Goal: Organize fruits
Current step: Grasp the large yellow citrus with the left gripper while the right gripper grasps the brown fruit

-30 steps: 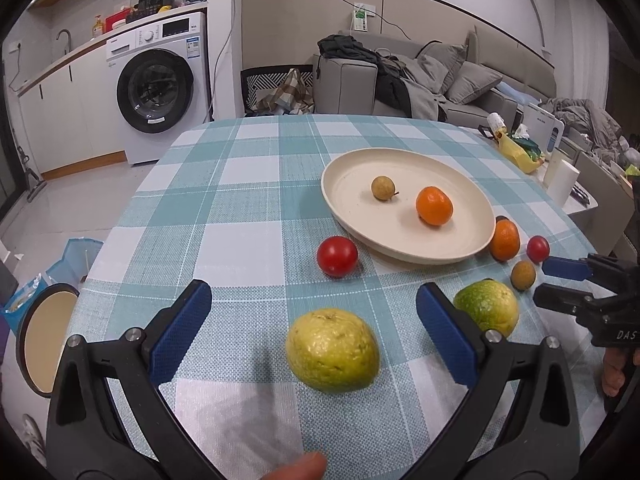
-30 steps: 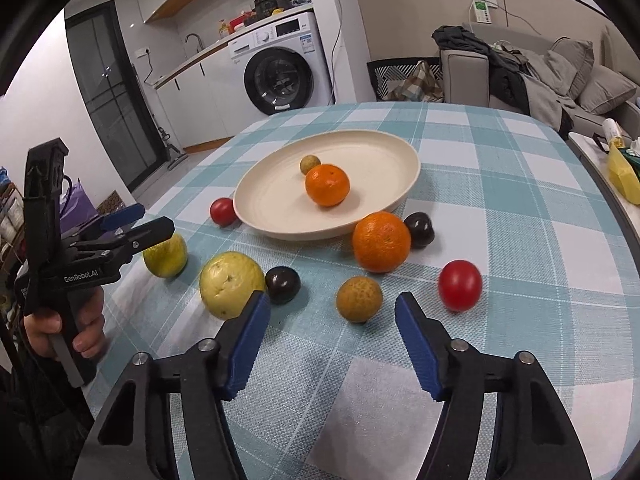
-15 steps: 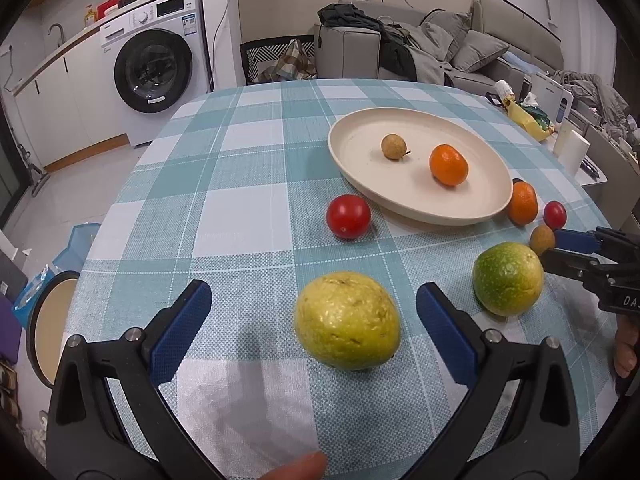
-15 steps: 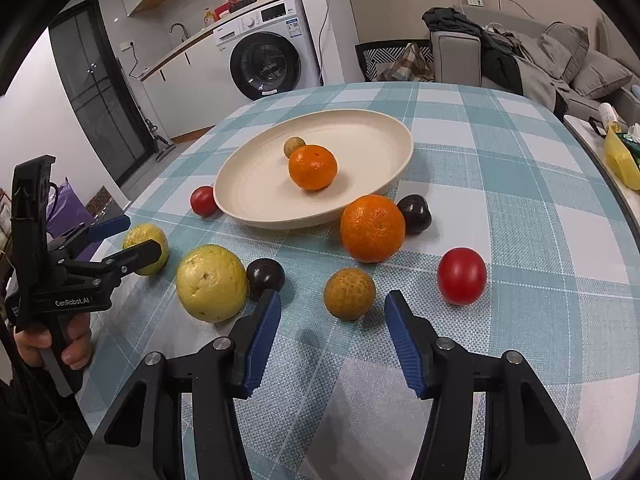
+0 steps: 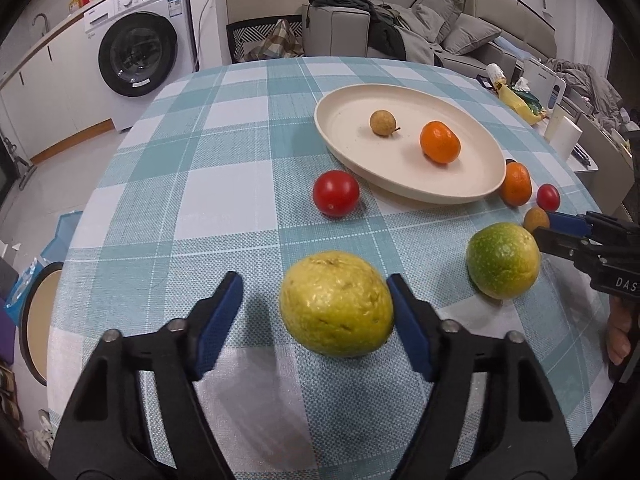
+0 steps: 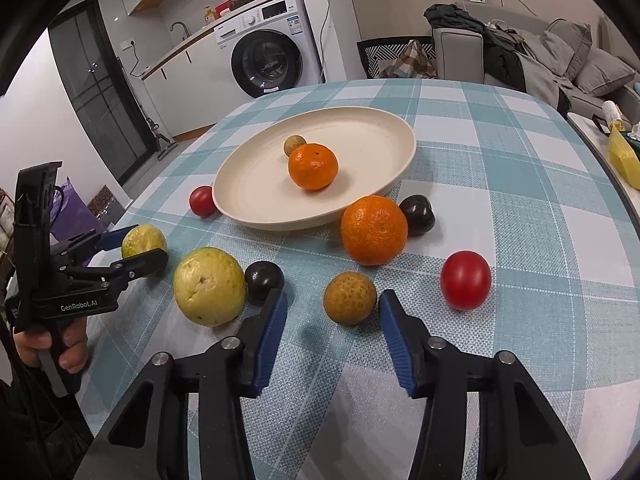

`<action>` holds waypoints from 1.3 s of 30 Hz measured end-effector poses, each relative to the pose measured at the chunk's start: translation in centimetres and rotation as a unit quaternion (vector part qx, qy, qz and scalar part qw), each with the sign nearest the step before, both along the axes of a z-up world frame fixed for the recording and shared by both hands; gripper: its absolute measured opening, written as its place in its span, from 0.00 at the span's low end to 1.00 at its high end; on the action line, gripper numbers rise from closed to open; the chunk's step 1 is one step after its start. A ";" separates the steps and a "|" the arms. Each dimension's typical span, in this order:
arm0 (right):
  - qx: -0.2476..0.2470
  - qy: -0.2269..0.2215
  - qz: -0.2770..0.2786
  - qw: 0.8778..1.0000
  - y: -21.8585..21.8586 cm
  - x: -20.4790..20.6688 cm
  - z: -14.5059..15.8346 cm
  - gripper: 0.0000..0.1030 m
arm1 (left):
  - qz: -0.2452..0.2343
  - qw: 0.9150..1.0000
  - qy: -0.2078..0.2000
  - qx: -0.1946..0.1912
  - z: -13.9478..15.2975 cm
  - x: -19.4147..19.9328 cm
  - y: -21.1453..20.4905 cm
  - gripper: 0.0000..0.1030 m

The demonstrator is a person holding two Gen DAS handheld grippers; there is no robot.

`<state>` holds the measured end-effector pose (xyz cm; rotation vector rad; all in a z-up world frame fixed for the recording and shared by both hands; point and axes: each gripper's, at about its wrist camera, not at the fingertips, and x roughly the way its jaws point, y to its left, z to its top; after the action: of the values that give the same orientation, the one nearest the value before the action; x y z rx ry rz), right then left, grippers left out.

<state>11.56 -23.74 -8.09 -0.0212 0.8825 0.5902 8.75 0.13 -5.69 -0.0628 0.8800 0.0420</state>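
Yellow guava sits on the checked tablecloth, near my edge of the table, well short of the plate. It lies between the jaws of my left gripper, off-centre toward the right pad: that pad looks touching or a hair off its side, the left pad has a clear gap. Jaws are closing, about half open, nothing gripped yet. The fruit is slightly oval, long axis roughly across the jaws, so I'm clamping its long way; I'd expect it to get nudged left before both pads seat.

My right gripper is doing the same on the small brown speckled fruit: the fruit is just ahead of the tips and between the pad lines, jaws narrowing, no contact visible, holding nothing. A dark plum sits right by its left pad and may get clipped.

Neighbours: a second, greener guava lies between my two grippers, left hand nearer to the yellow one, right to the brown one. A red tomato sits by the plate's near rim; a big orange, another plum and a second tomato are on the right side.

The plate holds one orange and one small brown fruit. Most fruit is still on the cloth, so it's early in the job.
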 end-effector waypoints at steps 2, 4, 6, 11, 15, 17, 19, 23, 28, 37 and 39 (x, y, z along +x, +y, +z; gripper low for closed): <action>-0.006 0.002 -0.001 1.000 0.1 0.2 -0.1 0.44 | -0.008 1.000 0.004 -0.007 -0.3 0.1 -0.1 0.48; -0.009 0.003 -0.001 1.000 0.2 0.2 -0.2 0.42 | -0.012 1.000 0.003 -0.006 -0.4 0.1 -0.2 0.46; -0.014 0.004 0.000 1.000 0.3 0.2 -0.2 0.39 | -0.018 1.000 0.001 -0.008 -0.4 0.1 -0.4 0.46; -0.024 0.002 -0.008 1.000 0.2 0.3 -0.3 0.29 | -0.027 1.000 0.000 -0.011 -0.4 0.1 -0.8 0.46; -0.027 0.001 -0.011 1.000 0.2 0.4 -0.3 0.28 | -0.027 1.000 -0.004 -0.014 -0.3 0.0 -0.7 0.46; -0.029 0.000 -0.011 1.000 0.3 0.3 -0.3 0.28 | -0.026 1.000 -0.007 -0.015 -0.2 0.0 -0.7 0.46; -0.030 -0.001 -0.011 1.000 0.3 0.3 -0.3 0.28 | -0.026 0.999 -0.010 -0.015 -0.2 0.0 -0.7 0.46; -0.029 -0.001 -0.011 1.000 0.3 0.3 -0.3 0.28 | -0.028 0.999 -0.020 -0.014 0.1 0.0 -0.8 0.46; -0.025 -0.006 -0.010 1.000 0.3 0.1 -0.1 0.28 | -0.032 0.999 -0.034 -0.010 0.5 -0.2 -1.1 0.46; -0.010 -0.038 -0.017 0.999 0.1 -0.3 0.9 0.28 | -0.032 0.998 -0.060 -0.007 1.4 -0.5 -1.3 0.46; -0.006 -0.039 -0.019 0.999 0.0 -0.2 1.0 0.27 | -0.032 0.997 -0.065 -0.007 1.6 -0.5 -1.4 0.46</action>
<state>11.35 -23.78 -7.12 -0.0378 0.8082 0.5456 8.28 -1.28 -4.09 -0.0494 0.7522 -0.0275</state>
